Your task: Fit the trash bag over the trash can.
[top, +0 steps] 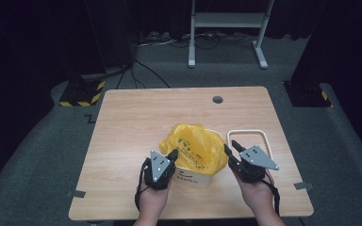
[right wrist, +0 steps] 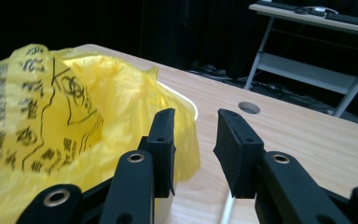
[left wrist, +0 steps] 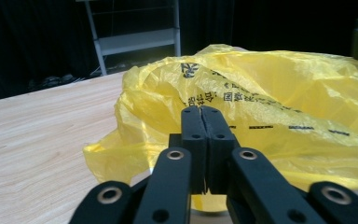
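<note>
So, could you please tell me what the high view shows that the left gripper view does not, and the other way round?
The high view alone takes in both hands, the right claw with its jaws apart, the white frame lying right of the bin, and the round hole in the table. The left gripper view alone gives a close look at the left claw, jaws pressed together in front of the bag. Both share the yellow bag, its black print and the wooden tabletop.
</note>
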